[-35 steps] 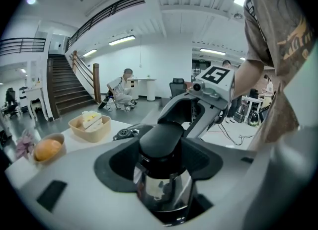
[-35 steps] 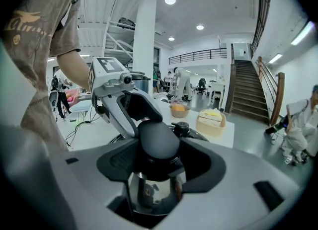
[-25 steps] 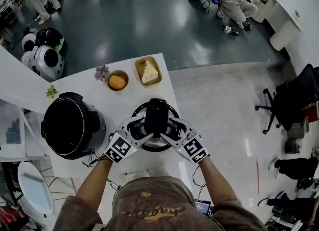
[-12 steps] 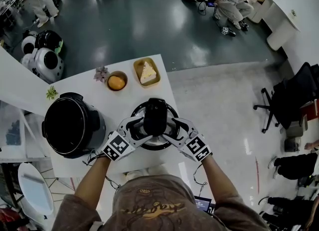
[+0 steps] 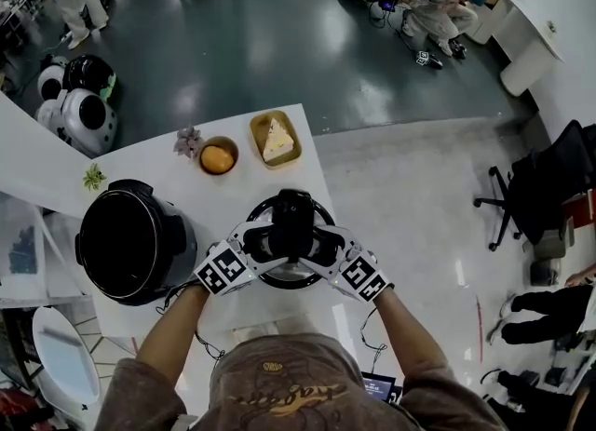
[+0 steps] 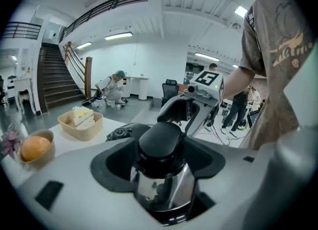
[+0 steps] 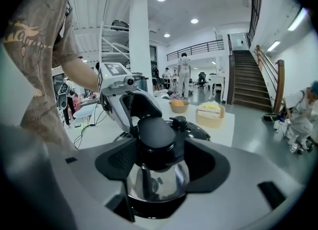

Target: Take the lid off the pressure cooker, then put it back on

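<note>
lid (image 5: 291, 278) is sitting on tabletop (image 5: 168, 173) | left hand-held gripper (image 5: 261, 245), right hand-held gripper (image 5: 324, 250): released, flanking knob (image 6: 160, 139) | tip: squeezing evenly; lifting level toward cooker (image 5: 130, 243)

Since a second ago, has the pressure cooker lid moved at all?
No. The lid keeps the same gap to the cake tray beyond it.

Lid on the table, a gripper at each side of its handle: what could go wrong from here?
1. The lid sits close to the table's right edge; a sideways nudge could slide it off.
2. The left gripper and right gripper have open fingers around the handle; lifting before both close evenly could tilt or drop the lid.
3. The cooker stands open to the left; a tilted lid could strike its rim.
</note>
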Demonstrator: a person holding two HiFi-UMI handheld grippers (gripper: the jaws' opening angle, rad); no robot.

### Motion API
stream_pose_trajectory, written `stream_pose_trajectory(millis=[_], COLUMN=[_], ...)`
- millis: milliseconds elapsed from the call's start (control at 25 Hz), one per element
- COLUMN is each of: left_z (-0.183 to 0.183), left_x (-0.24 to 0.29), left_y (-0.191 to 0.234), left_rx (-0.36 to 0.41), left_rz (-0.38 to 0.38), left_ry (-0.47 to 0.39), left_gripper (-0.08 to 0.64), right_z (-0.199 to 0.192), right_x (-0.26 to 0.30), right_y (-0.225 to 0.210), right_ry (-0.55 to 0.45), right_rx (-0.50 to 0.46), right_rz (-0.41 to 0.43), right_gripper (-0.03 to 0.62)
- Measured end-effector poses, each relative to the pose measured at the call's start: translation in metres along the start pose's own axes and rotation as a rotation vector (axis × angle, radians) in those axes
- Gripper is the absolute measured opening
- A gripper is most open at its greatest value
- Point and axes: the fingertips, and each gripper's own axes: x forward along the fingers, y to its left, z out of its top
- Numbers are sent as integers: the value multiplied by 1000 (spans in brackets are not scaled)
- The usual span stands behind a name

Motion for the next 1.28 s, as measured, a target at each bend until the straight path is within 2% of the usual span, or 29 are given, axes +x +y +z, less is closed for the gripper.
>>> stream_pose_trajectory(millis=[400, 520, 800, 1080, 1280], left_z=[-2, -3, -3, -2, 13], left_x=[10, 10, 9, 8, -2], left_y=[0, 1, 1, 2, -4], left_rx=[5, 9, -7, 3, 19], left_rz=[-39, -48, -52, -77, -108], left_ry=[0, 1, -15, 5, 0], left_gripper=[292, 285, 281, 275, 273], right_z=[3, 3, 3, 4, 16], right_x=[12, 14, 14, 14, 3], right_y=[3, 5, 5, 4, 9], right_ry=[-12, -16, -41, -38, -64], right_rx=[9, 6, 46, 53, 106], right_rz=[50, 59, 46, 45, 39], right_gripper=[282, 256, 256, 252, 252])
